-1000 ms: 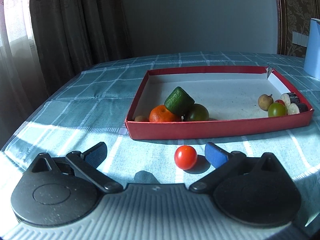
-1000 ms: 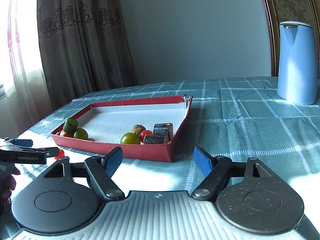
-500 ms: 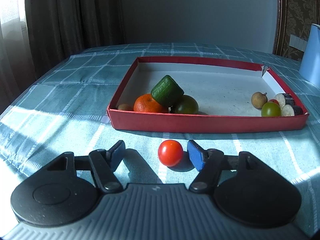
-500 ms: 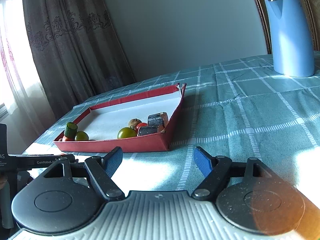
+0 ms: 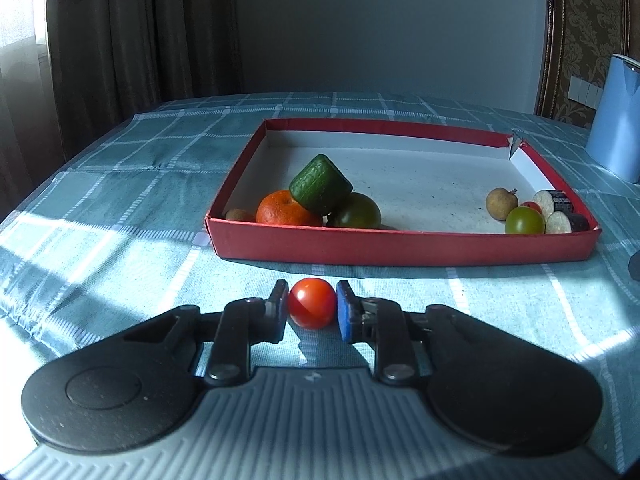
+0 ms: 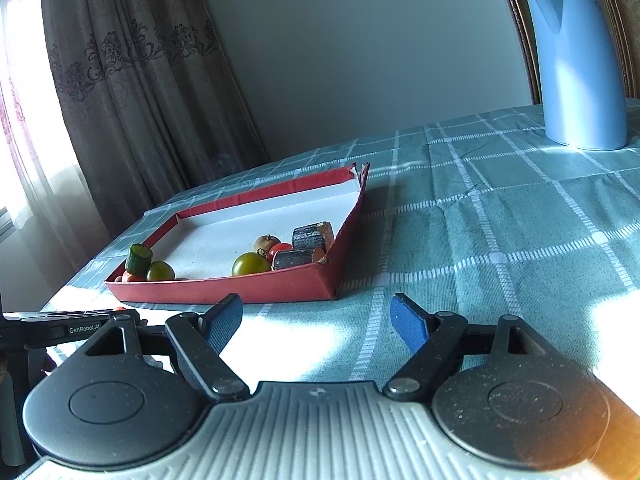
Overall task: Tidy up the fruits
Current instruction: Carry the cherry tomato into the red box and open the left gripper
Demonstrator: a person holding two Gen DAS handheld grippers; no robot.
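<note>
Closing on the red tomato (image 5: 312, 308) with the left gripper (image 5: 312, 309), both pads pressing its sides so the round fruit is not rolling away on the cloth near the bench's (image 5: 120, 240) front edge. Gripping it low and level, apparently ready for carrying over the short front wall of the red tray (image 5: 400, 242) just beyond. Idling to the right with the right gripper (image 6: 316, 320), fingers spread wide and holding nothing, probably staying out of the way over bare cloth.

Sitting farther on, inside the tray's near left corner: an orange (image 5: 286, 209), a green tomato (image 5: 356, 212) and a cucumber chunk (image 5: 320, 186) leaning on top of both, bunched as one group. Lying in the near right corner: another green tomato (image 5: 524, 221), a small brown fruit (image 5: 499, 203), a small red one mostly hidden, and two dark-skinned cut pieces (image 5: 566, 220). Leaving the tray's middle free for the held tomato. Standing near the bench's far right edge, well apart: a blue jug (image 6: 578, 68).
</note>
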